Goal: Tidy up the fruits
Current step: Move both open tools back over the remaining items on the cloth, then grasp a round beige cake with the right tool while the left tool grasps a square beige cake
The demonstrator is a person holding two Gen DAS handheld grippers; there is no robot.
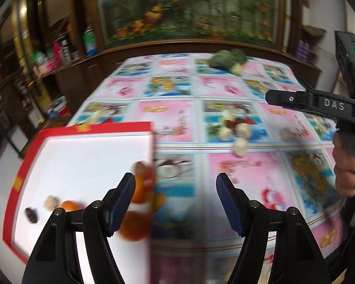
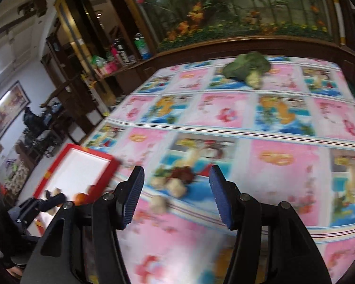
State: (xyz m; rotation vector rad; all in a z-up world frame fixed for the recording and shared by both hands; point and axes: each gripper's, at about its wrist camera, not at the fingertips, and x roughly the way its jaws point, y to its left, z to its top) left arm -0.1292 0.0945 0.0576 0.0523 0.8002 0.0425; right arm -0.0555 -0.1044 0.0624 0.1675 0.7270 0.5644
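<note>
A red-rimmed white tray [image 1: 82, 165] lies at the table's left, also in the right wrist view [image 2: 80, 165]. It holds oranges [image 1: 132, 227], a pale walnut-like piece [image 1: 51, 202] and a dark date-like piece [image 1: 31, 215]. My left gripper [image 1: 176, 189] hangs open over the tray's right edge, nothing between its fingers. A loose cluster of pale nuts [image 1: 240, 145] and dark red pieces [image 1: 232, 124] sits mid-table. My right gripper [image 2: 176, 185] is open just above and in front of that cluster [image 2: 176, 187], holding nothing. Both views are motion-blurred.
A broccoli head [image 2: 246, 67] lies at the table's far side on the cartoon-print cloth [image 2: 284, 189]. Wooden shelves with bottles [image 1: 90, 39] stand at the left. A floral panel backs the table. A hand [image 1: 345, 172] grips the right tool.
</note>
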